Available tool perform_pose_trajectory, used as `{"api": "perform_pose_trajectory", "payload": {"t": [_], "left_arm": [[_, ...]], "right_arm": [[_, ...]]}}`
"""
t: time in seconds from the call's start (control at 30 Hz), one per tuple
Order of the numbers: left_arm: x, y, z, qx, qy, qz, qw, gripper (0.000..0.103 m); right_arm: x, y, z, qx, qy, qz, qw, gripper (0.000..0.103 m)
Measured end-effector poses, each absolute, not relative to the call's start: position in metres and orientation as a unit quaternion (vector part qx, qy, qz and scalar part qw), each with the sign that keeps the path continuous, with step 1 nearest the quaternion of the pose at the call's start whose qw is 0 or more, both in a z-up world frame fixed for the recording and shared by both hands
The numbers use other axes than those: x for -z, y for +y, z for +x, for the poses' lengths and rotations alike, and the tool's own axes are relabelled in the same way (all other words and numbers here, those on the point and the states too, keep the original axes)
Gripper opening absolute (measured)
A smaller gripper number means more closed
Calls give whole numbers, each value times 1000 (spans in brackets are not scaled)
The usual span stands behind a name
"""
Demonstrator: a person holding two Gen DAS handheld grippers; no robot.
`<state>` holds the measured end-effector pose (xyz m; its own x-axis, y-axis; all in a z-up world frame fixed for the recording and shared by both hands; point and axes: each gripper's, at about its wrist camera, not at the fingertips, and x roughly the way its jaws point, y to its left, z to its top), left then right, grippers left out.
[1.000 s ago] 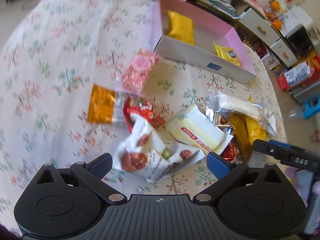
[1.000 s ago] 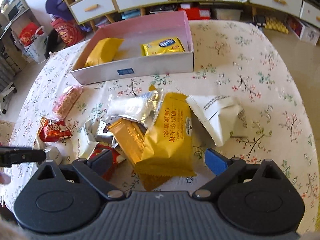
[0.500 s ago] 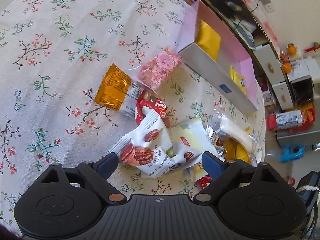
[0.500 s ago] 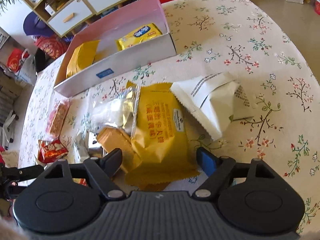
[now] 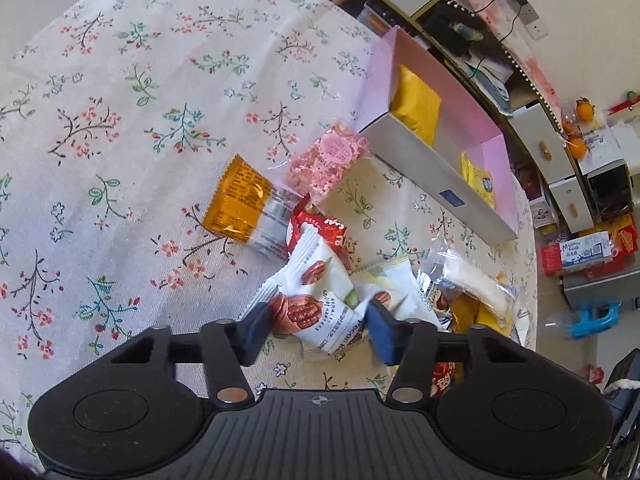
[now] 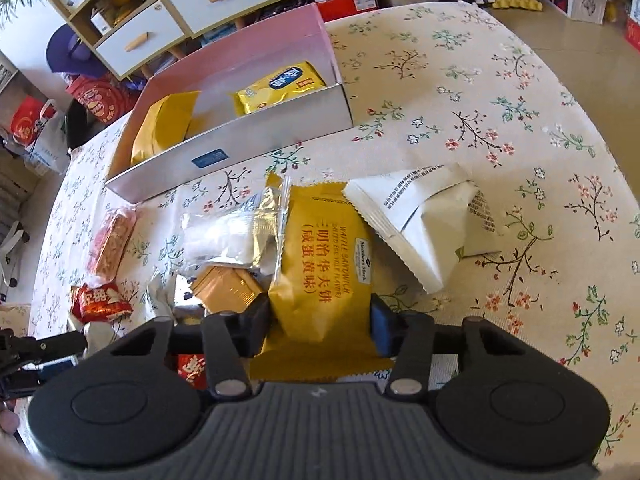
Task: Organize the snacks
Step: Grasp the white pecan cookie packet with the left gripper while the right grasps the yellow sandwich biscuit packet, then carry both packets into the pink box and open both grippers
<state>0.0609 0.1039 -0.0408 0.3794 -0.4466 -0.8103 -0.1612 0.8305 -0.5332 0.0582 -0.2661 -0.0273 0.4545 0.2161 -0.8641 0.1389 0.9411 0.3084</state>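
Closing around a white pecan snack packet (image 5: 316,300), the left gripper (image 5: 318,330) has its fingers (image 5: 256,326) at either edge of the wrapper, one pad touching its left end and the other at its right side; whether they already press it firmly cannot be told. The packet lies on the floral-clothed counter (image 5: 120,140), on the near side of the pink box (image 5: 444,148) and well apart from it. Between packet and box lie a red snack bag (image 5: 320,226), an orange foil packet (image 5: 240,204) and a pink rice-puff bar (image 5: 328,156), the bar just beside the box's near corner.

The right gripper (image 6: 320,326) is closing as well, its fingers (image 6: 256,328) pinching the lower end of a yellow waffle sandwich pack (image 6: 324,260), which bulges between them. That pack rests on the counter in front of the pink box (image 6: 240,136), its top edge near the box's grey front wall. A white pouch (image 6: 424,224) lies touching the pack on the side away from the clear-wrapped white snack (image 6: 224,240). Inside the box sit a plain yellow packet (image 6: 168,124) and a yellow packet with a blue label (image 6: 280,84).
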Motion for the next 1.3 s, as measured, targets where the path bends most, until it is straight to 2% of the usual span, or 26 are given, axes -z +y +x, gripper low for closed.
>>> {"api": "perform_pose_trajectory", "payload": {"t": [0.17, 0.27, 0.3, 0.33, 0.43, 0.53, 0.67, 0.8, 0.9, 1.0, 1.3], "left_arm": [[32, 92, 62, 115, 552, -212, 798, 46], [24, 79, 61, 126, 545, -148, 816, 60], [22, 75, 61, 132, 544, -129, 819, 73], [20, 71, 60, 141, 543, -112, 820, 80], [18, 60, 57, 160, 534, -71, 827, 89], [21, 50, 56, 164, 528, -23, 833, 92], [33, 42, 55, 158, 528, 27, 834, 92], [42, 41, 57, 157, 527, 30, 835, 90], [43, 43, 58, 163, 523, 20, 836, 71], [39, 44, 57, 161, 522, 16, 838, 60], [15, 41, 49, 191, 498, -2, 846, 56]], "right_arm": [[21, -266, 55, -29, 522, 173, 835, 38], [16, -265, 53, -31, 519, 170, 837, 37], [15, -265, 53, -32, 519, 171, 837, 37], [13, -266, 52, -34, 518, 173, 837, 37], [6, -268, 50, -42, 513, 179, 839, 37], [0, -270, 48, -48, 508, 188, 839, 37], [-4, -272, 47, -54, 506, 197, 838, 37], [-11, -269, 43, -60, 498, 190, 844, 37], [-17, -267, 40, -66, 492, 187, 848, 37], [-21, -267, 38, -69, 487, 188, 850, 37], [-36, -276, 36, -71, 464, 204, 859, 37]]}}
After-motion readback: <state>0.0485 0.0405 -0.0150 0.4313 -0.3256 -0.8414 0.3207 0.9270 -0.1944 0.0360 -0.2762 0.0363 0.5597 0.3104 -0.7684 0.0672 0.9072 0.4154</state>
